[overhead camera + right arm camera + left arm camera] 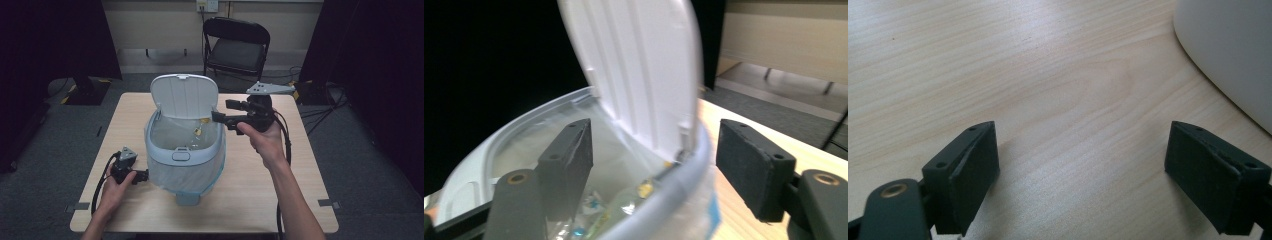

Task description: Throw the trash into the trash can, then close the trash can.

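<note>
The left gripper [141, 176] sits low near the desk's [250, 200] front-left corner, jaws wide apart, empty. The lined bin [184, 150] stands mid-desk, lid [184, 95] flipped up. The right gripper [216, 117] hovers over its rim, jaws spread too.

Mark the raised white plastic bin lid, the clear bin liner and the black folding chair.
raised white plastic bin lid [184, 96], high view, middle of its underside
clear bin liner [167, 174], high view, overhang outside the bin
black folding chair [235, 53], high view, seat
</note>
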The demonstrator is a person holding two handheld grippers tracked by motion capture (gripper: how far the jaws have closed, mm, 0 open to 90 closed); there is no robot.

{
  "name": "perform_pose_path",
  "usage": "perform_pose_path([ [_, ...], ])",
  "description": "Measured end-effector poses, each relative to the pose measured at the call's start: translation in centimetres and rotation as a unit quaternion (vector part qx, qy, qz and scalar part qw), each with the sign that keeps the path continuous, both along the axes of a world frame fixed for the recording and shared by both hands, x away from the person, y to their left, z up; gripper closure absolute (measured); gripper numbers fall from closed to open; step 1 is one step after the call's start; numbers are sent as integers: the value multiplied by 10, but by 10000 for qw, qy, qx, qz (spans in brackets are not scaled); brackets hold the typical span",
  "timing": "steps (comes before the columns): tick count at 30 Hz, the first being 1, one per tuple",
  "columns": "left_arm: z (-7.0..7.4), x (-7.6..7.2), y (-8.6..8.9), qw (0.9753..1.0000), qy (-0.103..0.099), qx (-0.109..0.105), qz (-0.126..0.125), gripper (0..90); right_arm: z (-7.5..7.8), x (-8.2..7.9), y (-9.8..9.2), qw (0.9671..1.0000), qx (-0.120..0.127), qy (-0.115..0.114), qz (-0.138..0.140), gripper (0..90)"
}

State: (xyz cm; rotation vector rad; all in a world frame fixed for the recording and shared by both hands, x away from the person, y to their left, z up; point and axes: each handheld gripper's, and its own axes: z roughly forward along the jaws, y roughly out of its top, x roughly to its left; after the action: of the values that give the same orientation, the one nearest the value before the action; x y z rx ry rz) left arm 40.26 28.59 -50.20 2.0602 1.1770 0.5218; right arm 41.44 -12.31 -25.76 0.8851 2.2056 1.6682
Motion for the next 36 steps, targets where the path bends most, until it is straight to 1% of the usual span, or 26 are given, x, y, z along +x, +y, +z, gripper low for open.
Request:
perform_pose_path([
  [1, 0, 0, 0, 10000, 4, -11, 4, 137, -1, 3, -5, 9999, -68, 10, -154, 284],
  [2, 0, 0, 0, 10000, 5, -7, 2, 137, -1, 4, -7, 9997, -89, -1, -234, 282],
  [10, 0, 0, 0, 10000, 5, -10, 3, 137, -5, 25, -14, 9976, -263, 62, -634, 264],
  [11, 0, 0, 0, 10000, 5, -10, 3, 137, -5, 25, -14, 9976, -263, 62, -634, 264],
  [12, 0, 0, 0, 10000, -1, 2, -1, 137, -7, 30, -15, 9971, -282, 73, -701, 264],
  [15, 0, 0, 0, 10000, 4, -11, 4, 137, -8, 34, -15, 9970, -266, 87, -728, 264],
  [17, 0, 0, 0, 10000, 3, -10, 4, 137, -9, 39, -13, 9963, -298, 79, -807, 263],
  [24, 0, 0, 0, 10000, 4, -10, 3, 137, -9, 54, -7, 9954, -373, 100, -879, 262],
  [25, 0, 0, 0, 10000, 4, -10, 3, 137, -9, 54, -7, 9954, -373, 100, -879, 262],
  [26, 0, 0, 0, 10000, 4, -11, 3, 137, -8, 59, -5, 9946, -404, 58, -954, 263],
  [30, 0, 0, 0, 10000, 14, 9, -16, 137, -7, 69, -2, 9933, -477, 79, -1047, 263],
  [32, 0, 0, 0, 10000, 9, -13, -3, 137, -7, 71, -1, 9933, -484, 73, -1044, 262],
  [34, 0, 0, 0, 10000, 10, -11, -3, 137, -7, 77, 3, 9933, -476, 74, -1050, 263],
  [36, 0, 0, 0, 10000, 10, -11, -3, 137, -7, 80, 4, 9937, -423, 89, -1036, 262],
])
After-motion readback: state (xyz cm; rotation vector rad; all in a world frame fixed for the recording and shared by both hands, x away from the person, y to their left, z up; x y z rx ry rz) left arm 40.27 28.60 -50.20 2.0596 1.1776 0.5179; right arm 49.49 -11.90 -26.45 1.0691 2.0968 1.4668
